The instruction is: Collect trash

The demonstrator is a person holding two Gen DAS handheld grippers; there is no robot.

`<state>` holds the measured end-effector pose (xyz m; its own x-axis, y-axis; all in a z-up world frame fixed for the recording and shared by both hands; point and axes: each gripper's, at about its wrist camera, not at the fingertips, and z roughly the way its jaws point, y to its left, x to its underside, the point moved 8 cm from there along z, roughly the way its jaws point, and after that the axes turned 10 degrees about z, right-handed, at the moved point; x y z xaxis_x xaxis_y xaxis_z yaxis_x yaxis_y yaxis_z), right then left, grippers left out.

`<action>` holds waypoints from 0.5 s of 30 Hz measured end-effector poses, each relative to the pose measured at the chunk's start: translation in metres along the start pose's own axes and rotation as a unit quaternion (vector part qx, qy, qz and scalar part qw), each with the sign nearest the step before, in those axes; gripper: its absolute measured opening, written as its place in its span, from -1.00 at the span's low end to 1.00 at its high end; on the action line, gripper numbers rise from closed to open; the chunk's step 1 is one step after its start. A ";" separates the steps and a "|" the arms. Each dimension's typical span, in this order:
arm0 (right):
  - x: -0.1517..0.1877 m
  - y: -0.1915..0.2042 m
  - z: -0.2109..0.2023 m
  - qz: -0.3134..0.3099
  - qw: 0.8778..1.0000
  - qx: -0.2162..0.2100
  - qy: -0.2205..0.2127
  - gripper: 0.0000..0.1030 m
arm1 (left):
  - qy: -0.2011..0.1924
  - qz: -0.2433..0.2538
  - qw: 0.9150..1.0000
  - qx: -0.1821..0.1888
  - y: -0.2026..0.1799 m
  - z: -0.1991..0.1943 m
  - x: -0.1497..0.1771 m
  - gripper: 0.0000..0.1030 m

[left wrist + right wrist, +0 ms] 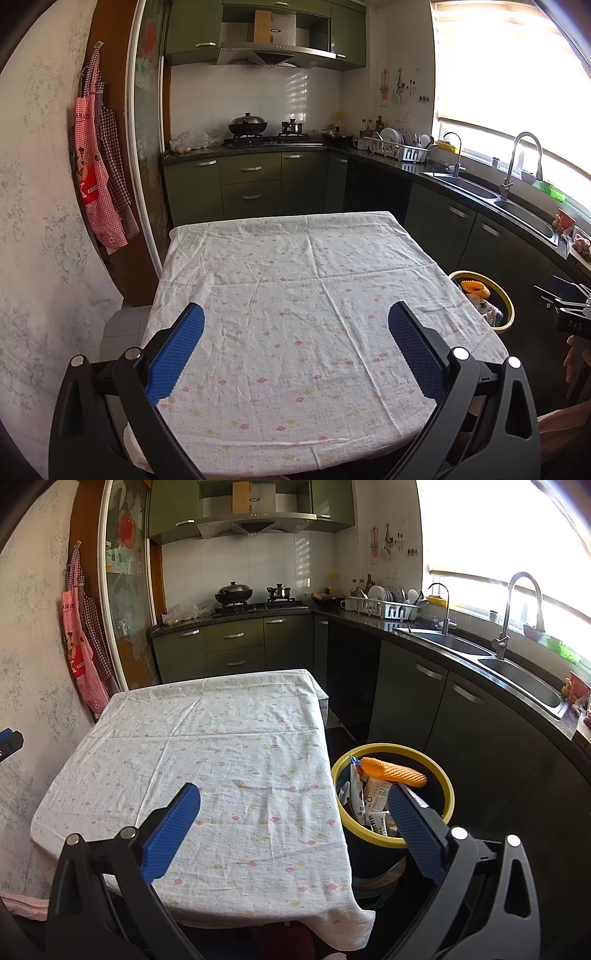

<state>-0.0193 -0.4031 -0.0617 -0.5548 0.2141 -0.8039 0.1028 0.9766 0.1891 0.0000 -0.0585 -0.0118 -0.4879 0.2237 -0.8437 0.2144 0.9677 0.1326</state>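
Both grippers, left gripper (295, 325) and right gripper (293, 806), gape empty. Your trash, light crinkly wrappers (371, 801) and soft orange netting (393, 771), sits in the bin (448, 779) at two o'clock; pinch loose edges.

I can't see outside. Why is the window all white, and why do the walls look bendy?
Left wrist view: sunlight washes out the window, and the fisheye lens bends the wall. Right wrist view: same white window, curved counter; the bin stays clear.
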 end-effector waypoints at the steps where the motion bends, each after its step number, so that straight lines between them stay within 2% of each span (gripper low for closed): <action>1: 0.000 0.000 0.000 0.000 1.000 0.000 0.000 0.88 | 0.000 0.000 1.000 0.000 0.000 0.000 0.000 0.91; 15: -0.001 0.000 0.000 0.000 1.000 0.001 0.000 0.88 | 0.000 0.000 1.000 0.003 -0.001 0.000 -0.001 0.91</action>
<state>-0.0191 -0.4032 -0.0607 -0.5554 0.2139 -0.8036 0.1043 0.9766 0.1879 0.0004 -0.0595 -0.0113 -0.4882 0.2241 -0.8435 0.2203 0.9668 0.1294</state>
